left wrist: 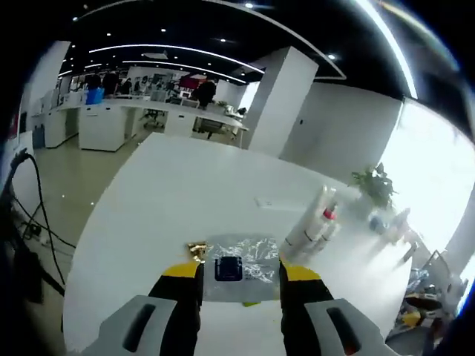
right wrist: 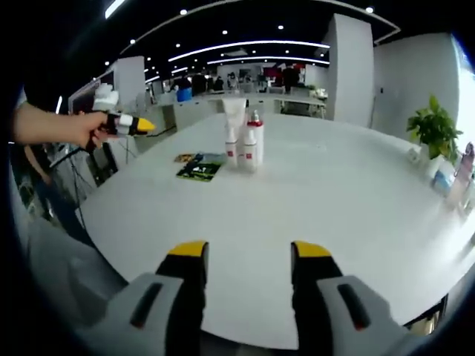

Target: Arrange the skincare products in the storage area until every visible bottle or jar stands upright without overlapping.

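Note:
A cluster of white skincare bottles (right wrist: 241, 141) stands upright mid-table: a tall white tube (right wrist: 234, 122) and a bottle with a red cap (right wrist: 254, 141). The left gripper view has the same bottles (left wrist: 315, 222) to the right of my jaws. A flat clear packet (left wrist: 241, 259) with a dark square inside lies on the table between my left gripper's (left wrist: 241, 273) open jaws, with a small gold item (left wrist: 197, 250) beside it. The packet (right wrist: 200, 167) lies left of the bottles. My right gripper (right wrist: 249, 252) is open over the near table edge, holding nothing. A hand holds the left gripper (right wrist: 122, 122) above the table's left edge.
The round white table (right wrist: 297, 200) is broad and bare near me. A potted plant (right wrist: 430, 126) and several small items (right wrist: 453, 178) sit at its right edge. Cables (left wrist: 33, 222) trail on the floor to the left. Desks and people are far back.

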The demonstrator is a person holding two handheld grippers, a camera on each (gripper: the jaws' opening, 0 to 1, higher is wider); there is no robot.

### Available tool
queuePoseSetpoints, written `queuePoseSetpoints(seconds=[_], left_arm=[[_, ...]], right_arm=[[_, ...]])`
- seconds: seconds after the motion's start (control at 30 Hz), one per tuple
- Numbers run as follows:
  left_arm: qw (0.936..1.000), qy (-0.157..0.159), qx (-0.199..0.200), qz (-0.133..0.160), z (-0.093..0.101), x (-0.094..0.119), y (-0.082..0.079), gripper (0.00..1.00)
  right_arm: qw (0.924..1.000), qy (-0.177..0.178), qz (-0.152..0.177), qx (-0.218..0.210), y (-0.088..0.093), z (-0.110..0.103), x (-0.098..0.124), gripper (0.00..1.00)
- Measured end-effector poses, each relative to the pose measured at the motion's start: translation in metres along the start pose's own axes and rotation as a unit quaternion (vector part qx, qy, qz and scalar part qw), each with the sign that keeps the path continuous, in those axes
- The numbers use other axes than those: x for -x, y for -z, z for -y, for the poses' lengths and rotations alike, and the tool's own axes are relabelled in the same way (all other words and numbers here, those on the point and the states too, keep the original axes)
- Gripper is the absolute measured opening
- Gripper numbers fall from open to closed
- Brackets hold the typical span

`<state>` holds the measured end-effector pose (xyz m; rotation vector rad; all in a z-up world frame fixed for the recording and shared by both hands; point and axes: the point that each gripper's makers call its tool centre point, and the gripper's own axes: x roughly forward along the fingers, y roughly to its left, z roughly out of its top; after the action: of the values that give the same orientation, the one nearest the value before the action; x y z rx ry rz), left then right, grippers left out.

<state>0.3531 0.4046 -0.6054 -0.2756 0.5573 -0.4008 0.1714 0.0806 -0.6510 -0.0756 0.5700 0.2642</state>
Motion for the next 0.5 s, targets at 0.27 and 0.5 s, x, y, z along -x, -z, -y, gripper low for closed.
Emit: queuePoseSetpoints(seconds=[0.27,0.5], left_arm=[[0.9995,0.022,-0.021,0.010,0.034,0.034,0.008,0.42],[0.9985,0.042,-0.031,0.016,0.054,0.062,0.016,0.42]], right_arm=[[0.9997,-0.010,0.020,0.005,-0.008,-0.005,0.003,0.46],[0.9996,-0.012,0.027,0.001,-0.011,-0.007,0.005,0.46]])
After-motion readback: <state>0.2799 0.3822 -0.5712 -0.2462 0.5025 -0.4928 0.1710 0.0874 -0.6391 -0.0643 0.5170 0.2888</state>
